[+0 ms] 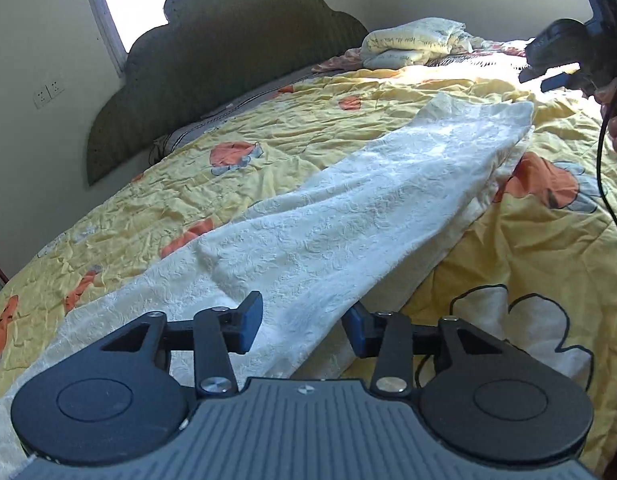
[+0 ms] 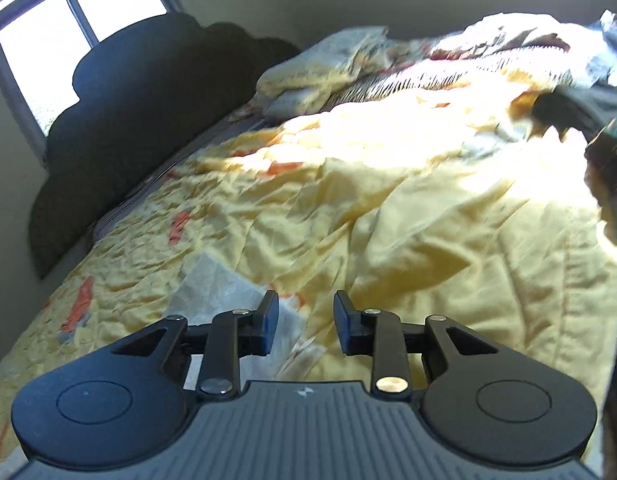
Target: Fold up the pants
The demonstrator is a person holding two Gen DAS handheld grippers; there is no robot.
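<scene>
Both grippers, left [image 1: 302, 330] and right [image 2: 304, 326], hung parted and empty over the pants [image 1: 348, 208] at lower centre: they needed square bites on the near edge.

Pants [image 1: 348, 208] flat on the bedspread [image 1: 188, 168], headboard [image 1: 212, 72] behind, left

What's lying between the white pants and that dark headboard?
Only yellow bedspread separates the white pants from the headboard, seen in the left wrist view.
</scene>
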